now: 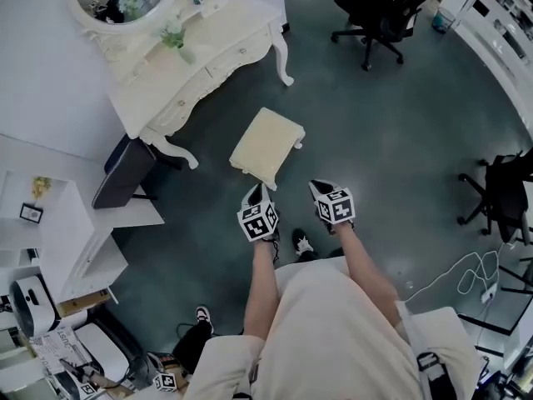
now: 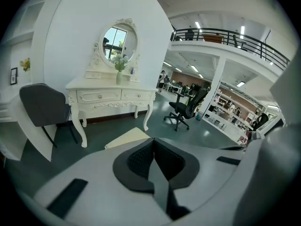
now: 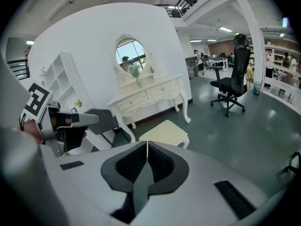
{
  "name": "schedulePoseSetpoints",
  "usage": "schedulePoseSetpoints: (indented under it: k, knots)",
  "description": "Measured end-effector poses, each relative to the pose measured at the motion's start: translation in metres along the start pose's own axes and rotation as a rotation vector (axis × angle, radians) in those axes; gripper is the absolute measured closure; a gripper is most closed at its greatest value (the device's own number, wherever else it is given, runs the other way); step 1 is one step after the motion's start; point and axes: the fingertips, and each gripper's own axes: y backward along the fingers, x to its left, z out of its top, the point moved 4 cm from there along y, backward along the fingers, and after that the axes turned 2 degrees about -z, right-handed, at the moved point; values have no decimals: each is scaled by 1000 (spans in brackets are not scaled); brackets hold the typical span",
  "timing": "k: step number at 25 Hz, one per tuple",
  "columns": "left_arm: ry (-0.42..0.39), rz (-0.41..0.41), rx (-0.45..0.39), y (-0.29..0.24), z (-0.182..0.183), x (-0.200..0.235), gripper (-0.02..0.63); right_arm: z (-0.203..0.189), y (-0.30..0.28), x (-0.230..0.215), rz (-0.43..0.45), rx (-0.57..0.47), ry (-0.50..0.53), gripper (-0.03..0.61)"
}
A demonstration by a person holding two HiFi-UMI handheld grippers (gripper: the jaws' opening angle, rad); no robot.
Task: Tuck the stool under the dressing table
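Observation:
The cream cushioned stool (image 1: 266, 144) stands on the dark floor, out in front of the white dressing table (image 1: 208, 52) with its round mirror. A gap of floor separates them. Both grippers hover just short of the stool's near edge, pointing down toward it. My left gripper (image 1: 256, 192) is at the stool's near corner and my right gripper (image 1: 320, 188) is a little to its right. Neither touches the stool. In the left gripper view the pads (image 2: 141, 159) meet with nothing between them, with the stool (image 2: 128, 137) and the table (image 2: 110, 95) ahead. The right gripper (image 3: 147, 144) is also shut and empty, with the stool (image 3: 164, 132) just beyond.
A dark grey chair (image 1: 123, 173) sits by the table's left leg, next to a white shelf unit (image 1: 62, 223). A black office chair (image 1: 379, 15) stands at the back right, another (image 1: 504, 194) at the right edge. White cables (image 1: 466, 275) lie on the floor.

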Motion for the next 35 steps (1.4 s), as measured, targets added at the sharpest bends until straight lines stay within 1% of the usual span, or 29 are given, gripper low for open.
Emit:
schedulePoseSetpoints:
  k: [4, 8, 12, 15, 18, 20, 22, 24, 27, 29, 31, 35]
  knots:
    - [27, -2, 8, -14, 6, 20, 598, 12, -13, -4, -37, -20, -1, 534]
    - [43, -3, 34, -26, 2, 25, 598, 17, -18, -17, -69, -20, -22, 534]
    - [54, 0, 57, -46, -2, 32, 598, 27, -36, -28, -78, -22, -28, 534]
    - [47, 6, 85, -64, -2, 39, 597, 36, -60, -42, -81, -25, -48, 534]
    - [8, 10, 123, -89, 9, 52, 598, 52, -96, -56, -87, -30, -104, 534]
    - [-20, 12, 151, -105, 19, 62, 598, 65, -120, -62, -77, -20, -138, 534]
    - [-31, 12, 176, -121, 27, 70, 598, 79, -141, -66, -53, -4, -148, 534]
    - [-23, 18, 202, -140, 35, 78, 598, 96, -162, -71, -31, 7, -143, 534]
    - [-4, 29, 236, -164, 43, 84, 598, 116, -189, -80, -9, 15, -106, 534]
    - [-8, 30, 258, -180, 46, 87, 598, 120, -206, -85, 2, 31, -88, 534]
    - [-6, 33, 279, -196, 46, 93, 598, 120, -224, -89, 16, 51, -95, 534]
    - [22, 40, 300, -220, 40, 105, 598, 106, -252, -87, 49, 108, -84, 535]
